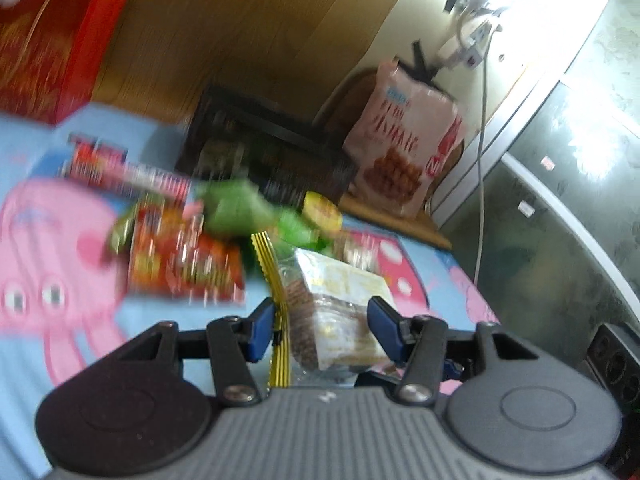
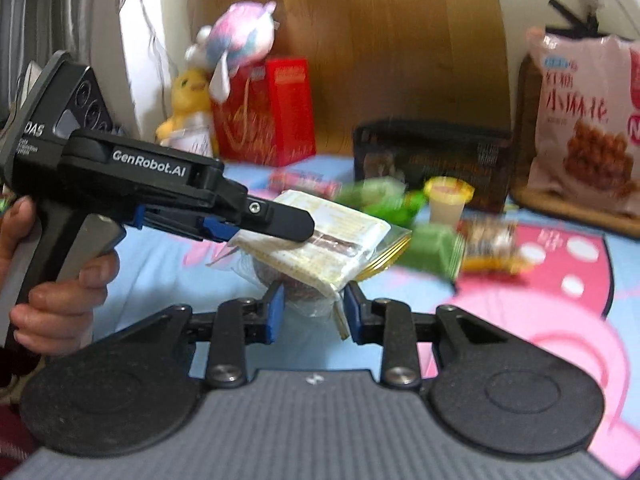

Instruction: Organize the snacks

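Cartoon sheet [image 2: 168, 256], basket [image 2: 432, 160] at far edge. Both grippers, left [image 1: 322, 330] and right [image 2: 312, 312], clamp biscuit pack [image 2: 320, 240] mid-air, jaws narrowed: likely handover.

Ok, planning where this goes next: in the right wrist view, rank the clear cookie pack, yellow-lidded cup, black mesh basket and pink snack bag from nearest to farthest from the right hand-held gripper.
1. Clear cookie pack, between the right hand-held gripper fingers.
2. Yellow-lidded cup, ahead, slightly right.
3. Black mesh basket, behind the cup.
4. Pink snack bag, far right, on a wooden seat; roughly level with the basket, hard to call.
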Demonstrator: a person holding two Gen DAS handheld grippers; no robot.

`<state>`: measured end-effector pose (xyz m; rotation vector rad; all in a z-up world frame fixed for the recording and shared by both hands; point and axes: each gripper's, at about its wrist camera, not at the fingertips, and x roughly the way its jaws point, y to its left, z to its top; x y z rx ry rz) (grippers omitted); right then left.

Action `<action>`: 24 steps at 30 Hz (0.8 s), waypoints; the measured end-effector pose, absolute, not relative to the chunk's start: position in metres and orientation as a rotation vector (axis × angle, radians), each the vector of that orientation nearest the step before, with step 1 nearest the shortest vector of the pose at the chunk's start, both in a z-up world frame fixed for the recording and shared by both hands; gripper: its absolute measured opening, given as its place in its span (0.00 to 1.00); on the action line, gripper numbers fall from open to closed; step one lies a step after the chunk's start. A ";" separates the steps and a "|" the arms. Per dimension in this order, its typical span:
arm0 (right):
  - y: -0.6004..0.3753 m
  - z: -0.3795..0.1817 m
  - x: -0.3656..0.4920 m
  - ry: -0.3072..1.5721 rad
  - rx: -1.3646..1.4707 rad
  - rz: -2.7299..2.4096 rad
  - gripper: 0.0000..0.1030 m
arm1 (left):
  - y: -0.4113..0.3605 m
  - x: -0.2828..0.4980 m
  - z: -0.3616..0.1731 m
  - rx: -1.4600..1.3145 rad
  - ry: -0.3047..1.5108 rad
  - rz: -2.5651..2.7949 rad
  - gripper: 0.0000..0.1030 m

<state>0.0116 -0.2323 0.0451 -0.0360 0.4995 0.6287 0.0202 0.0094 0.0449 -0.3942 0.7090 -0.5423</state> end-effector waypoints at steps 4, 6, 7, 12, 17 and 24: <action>-0.236 0.064 0.043 0.440 -0.007 0.600 0.34 | 0.002 0.058 0.073 -0.382 0.668 -0.538 0.49; -0.239 0.074 0.064 0.419 0.005 0.586 0.34 | -0.005 0.081 0.087 -0.375 0.649 -0.534 0.49; -0.241 0.079 0.076 0.411 0.010 0.577 0.34 | -0.008 0.090 0.092 -0.371 0.639 -0.531 0.49; -0.248 0.096 0.130 0.405 0.020 0.532 0.34 | -0.029 0.141 0.104 -0.349 0.593 -0.497 0.49; -0.255 0.094 0.179 0.421 0.020 0.497 0.34 | -0.042 0.192 0.095 -0.375 0.590 -0.459 0.49; -0.256 0.081 0.231 0.444 -0.001 0.374 0.52 | -0.050 0.244 0.069 -0.388 0.648 -0.375 0.58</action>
